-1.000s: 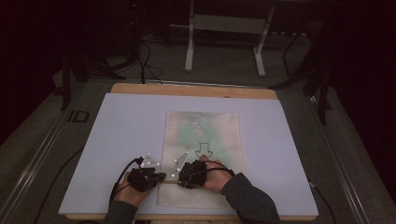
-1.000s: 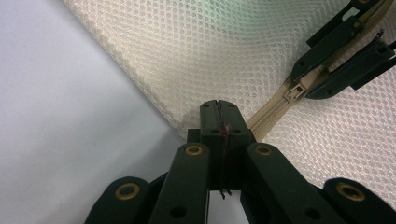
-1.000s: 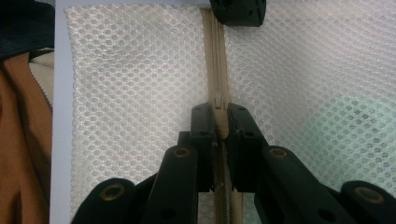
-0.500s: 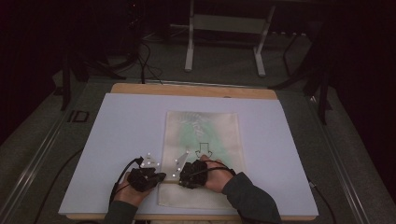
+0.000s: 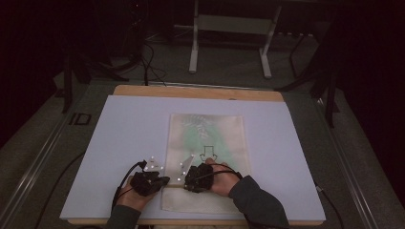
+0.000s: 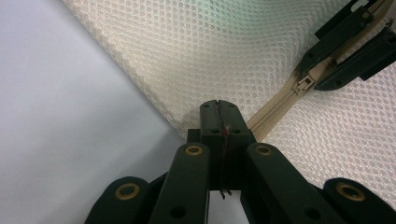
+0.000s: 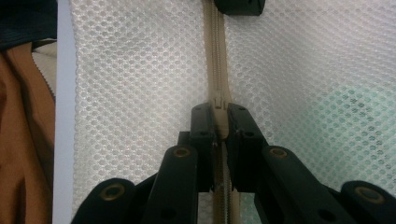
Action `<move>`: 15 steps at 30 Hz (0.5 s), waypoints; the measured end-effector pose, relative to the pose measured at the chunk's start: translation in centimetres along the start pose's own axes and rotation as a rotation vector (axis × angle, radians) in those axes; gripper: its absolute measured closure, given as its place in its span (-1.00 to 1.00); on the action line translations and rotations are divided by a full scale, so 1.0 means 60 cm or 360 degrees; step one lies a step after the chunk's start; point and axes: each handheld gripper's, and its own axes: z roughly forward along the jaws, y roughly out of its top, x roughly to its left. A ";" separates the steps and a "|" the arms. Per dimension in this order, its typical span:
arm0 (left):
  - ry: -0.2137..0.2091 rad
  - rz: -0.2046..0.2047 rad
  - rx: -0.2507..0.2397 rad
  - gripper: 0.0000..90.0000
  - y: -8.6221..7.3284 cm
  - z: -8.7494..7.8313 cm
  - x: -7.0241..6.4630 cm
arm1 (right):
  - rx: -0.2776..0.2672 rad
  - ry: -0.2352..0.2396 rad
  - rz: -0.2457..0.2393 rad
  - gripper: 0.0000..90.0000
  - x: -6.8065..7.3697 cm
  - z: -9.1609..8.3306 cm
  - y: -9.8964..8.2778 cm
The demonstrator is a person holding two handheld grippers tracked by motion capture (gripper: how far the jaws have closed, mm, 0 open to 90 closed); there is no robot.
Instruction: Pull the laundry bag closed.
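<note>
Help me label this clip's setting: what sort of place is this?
Probably a lab or studio set up for recording, not a home. A wooden table under a plain white sheet stands in a dark room, with cables on the floor and a metal stand behind it.

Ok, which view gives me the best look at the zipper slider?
The right gripper view: the zipper slider sits close up between the right gripper fingers. The left gripper view shows it smaller, off in a corner. In the high view the hands cover that spot on the mesh bag.
</note>
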 end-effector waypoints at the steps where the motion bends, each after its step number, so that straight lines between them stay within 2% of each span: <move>1: 0.0000 0.0000 0.0000 0.99 0.000 0.000 0.000 | 0.0007 0.0000 0.0000 0.83 0.000 0.000 0.000; 15: 0.0002 0.0003 0.0002 0.99 0.000 0.000 0.000 | 0.0030 0.0003 -0.0020 0.83 0.001 -0.002 -0.001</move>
